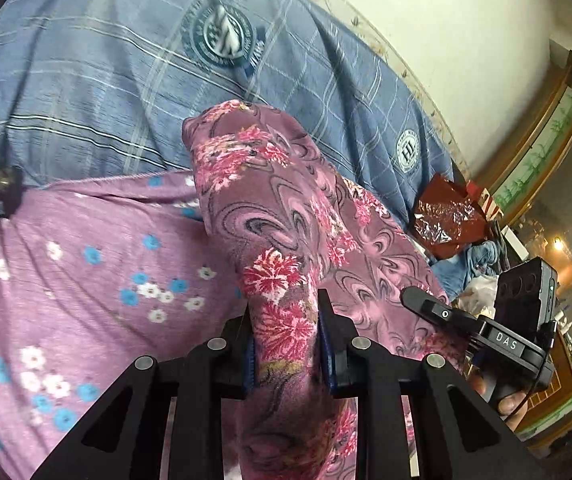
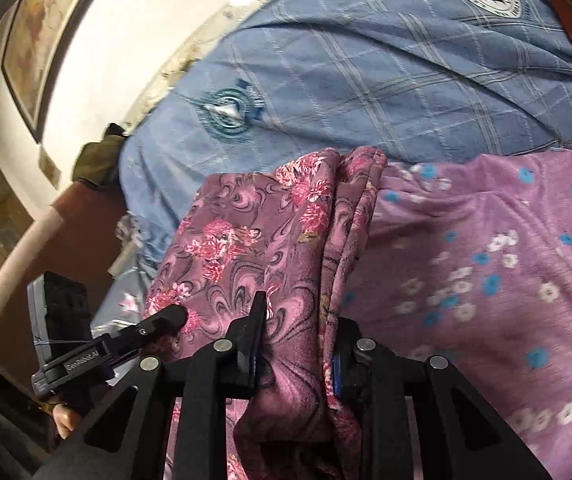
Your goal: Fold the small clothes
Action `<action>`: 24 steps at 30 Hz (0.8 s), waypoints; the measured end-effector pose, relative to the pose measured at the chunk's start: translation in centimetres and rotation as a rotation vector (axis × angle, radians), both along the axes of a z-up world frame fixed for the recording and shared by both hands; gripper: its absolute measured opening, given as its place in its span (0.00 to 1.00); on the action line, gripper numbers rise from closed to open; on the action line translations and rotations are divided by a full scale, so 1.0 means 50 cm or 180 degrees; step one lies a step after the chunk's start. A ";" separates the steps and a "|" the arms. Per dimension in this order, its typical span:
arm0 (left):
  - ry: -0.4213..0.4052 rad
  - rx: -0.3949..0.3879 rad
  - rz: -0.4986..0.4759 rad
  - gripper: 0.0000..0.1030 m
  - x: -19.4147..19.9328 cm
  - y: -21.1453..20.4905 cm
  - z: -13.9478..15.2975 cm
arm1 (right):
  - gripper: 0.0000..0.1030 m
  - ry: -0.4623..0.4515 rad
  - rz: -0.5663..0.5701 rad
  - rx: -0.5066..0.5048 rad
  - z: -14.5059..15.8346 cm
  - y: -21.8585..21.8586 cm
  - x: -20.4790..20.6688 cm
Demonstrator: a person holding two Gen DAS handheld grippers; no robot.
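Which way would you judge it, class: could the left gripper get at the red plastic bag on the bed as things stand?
Probably not: the left gripper is shut on the floral garment, which drapes between it and the red plastic bag.

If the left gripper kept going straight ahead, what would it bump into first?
The left gripper is already clamped on the flowery pink garment, so it would push into that cloth first. Beyond it probably comes the blue checked bedsheet, though depth is hard to judge.

Left tongs (image 1: 283, 344) — jaws pinched tight on a bunched fold of cloth, angled downward | right tongs (image 2: 296, 344) — same, clamped on cloth, nose tilted down | both side by side, each seen at the edge of the other's view, fingers wrapped on handles
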State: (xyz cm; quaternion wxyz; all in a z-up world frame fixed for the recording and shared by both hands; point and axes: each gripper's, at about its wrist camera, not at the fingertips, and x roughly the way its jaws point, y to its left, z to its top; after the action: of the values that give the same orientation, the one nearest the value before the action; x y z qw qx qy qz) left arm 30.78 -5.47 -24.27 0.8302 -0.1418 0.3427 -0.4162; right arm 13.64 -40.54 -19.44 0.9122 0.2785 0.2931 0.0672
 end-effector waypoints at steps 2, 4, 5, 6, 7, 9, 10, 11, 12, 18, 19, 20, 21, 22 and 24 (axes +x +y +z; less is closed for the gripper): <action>0.0024 0.0027 0.0041 0.22 -0.009 0.035 -0.003 | 0.24 -0.0026 0.0005 0.0049 -0.002 0.019 0.002; 0.0070 0.0076 0.0068 0.22 -0.010 0.053 -0.016 | 0.24 0.0014 0.0006 0.0068 -0.017 0.041 0.010; 0.0115 0.0123 0.0094 0.22 -0.009 0.061 -0.025 | 0.24 0.0051 0.0004 0.0076 -0.027 0.048 0.015; 0.0164 0.0176 0.0121 0.22 -0.008 0.067 -0.037 | 0.24 0.0121 0.0005 0.0086 -0.044 0.058 0.022; 0.0211 0.0233 0.0142 0.22 -0.005 0.071 -0.050 | 0.24 0.0187 0.0007 0.0085 -0.058 0.064 0.029; 0.0325 0.0331 0.0175 0.22 0.004 0.072 -0.077 | 0.24 0.0346 0.0003 0.0085 -0.093 0.075 0.044; 0.0396 0.0381 0.0187 0.22 0.008 0.073 -0.094 | 0.24 0.0417 0.0007 0.0079 -0.110 0.080 0.049; 0.0446 0.0417 0.0193 0.22 0.011 0.072 -0.105 | 0.24 0.0484 0.0009 0.0078 -0.125 0.081 0.056; 0.0506 0.0461 0.0200 0.22 0.015 0.070 -0.119 | 0.24 0.0552 0.0008 0.0072 -0.142 0.084 0.062; 0.0691 0.0788 0.0224 0.23 0.019 0.056 -0.182 | 0.24 0.0942 -0.0068 -0.0033 -0.243 0.088 0.085; 0.0672 0.0812 0.0212 0.24 0.020 0.055 -0.183 | 0.24 0.0952 -0.0070 -0.0054 -0.250 0.088 0.085; 0.0688 0.0796 0.0203 0.24 0.016 0.062 -0.186 | 0.24 0.0955 -0.0059 -0.0041 -0.257 0.085 0.085; 0.0732 0.0755 0.0214 0.26 0.016 0.063 -0.188 | 0.24 0.0950 -0.0041 -0.0023 -0.257 0.082 0.083; 0.0782 0.0708 0.0239 0.29 0.025 0.057 -0.188 | 0.25 0.0945 -0.0013 -0.0003 -0.257 0.078 0.081; 0.0867 0.0682 0.0386 0.33 0.019 0.073 -0.183 | 0.31 0.0941 0.0024 -0.0013 -0.241 0.074 0.075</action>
State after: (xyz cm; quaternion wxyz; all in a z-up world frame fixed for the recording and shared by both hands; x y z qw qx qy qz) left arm 31.71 -1.82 -33.42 0.8100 -0.1281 0.4852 -0.3035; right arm 17.39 -36.86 -31.49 0.8594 0.2824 0.4253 0.0283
